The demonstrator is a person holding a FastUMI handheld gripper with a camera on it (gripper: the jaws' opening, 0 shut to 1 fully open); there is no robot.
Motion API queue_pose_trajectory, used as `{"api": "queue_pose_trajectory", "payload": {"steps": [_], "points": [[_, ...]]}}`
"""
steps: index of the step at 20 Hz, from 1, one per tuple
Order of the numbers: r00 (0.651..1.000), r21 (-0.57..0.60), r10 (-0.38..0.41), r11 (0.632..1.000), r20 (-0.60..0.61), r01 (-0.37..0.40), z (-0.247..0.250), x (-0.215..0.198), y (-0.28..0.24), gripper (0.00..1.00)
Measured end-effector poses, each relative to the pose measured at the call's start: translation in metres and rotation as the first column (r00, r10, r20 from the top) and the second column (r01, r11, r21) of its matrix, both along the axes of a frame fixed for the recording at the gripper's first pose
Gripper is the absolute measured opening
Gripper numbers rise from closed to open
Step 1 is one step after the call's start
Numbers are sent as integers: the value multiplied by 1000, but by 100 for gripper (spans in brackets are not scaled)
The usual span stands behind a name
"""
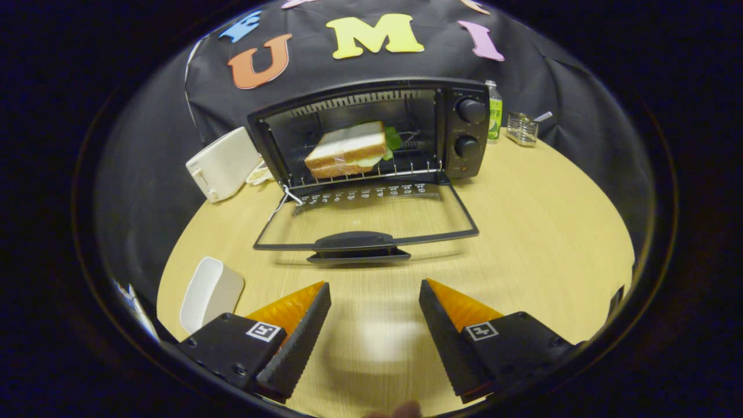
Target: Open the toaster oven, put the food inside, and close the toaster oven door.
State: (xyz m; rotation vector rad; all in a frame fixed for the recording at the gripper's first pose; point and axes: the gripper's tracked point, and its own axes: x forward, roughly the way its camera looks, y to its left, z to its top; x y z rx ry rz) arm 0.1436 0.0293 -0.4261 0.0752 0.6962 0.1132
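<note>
Wooden bench (522,232) in booth | jaws spread wide, empty, over bare bench | door handle (355,241) just ahead: rigid, easy to lift from beneath | toaster oven (458,133) door (371,212) lying flat open | sandwich (346,151) on rack inside: soft, light.

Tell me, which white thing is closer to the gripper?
The empty white dish, beside the open gripper. The white toaster stands farther back.

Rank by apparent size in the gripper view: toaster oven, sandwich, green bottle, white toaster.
1. toaster oven
2. white toaster
3. sandwich, looks close to the toaster, so unsure
4. green bottle

The gripper fingers are open, holding nothing.
</note>
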Motion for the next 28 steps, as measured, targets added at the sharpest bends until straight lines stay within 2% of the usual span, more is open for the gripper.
{"api": "queue_pose_trajectory", "payload": {"steps": [4, 7, 12, 19, 23, 28], "points": [[1000, -38, 29, 999, 13, -28, -16, 19, 10, 100], [1000, -78, 19, 997, 22, -17, -21, 29, 12, 100], [999, -77, -6, 997, 34, 9, -15, 28, 12, 100], [998, -3, -18, 1000, 63, 18, 31, 17, 15, 100], [989, -22, 10, 1000, 147, -7, 67, 13, 18, 100], [971, -52, 35, 998, 237, -23, 108, 31, 23, 100]]}}
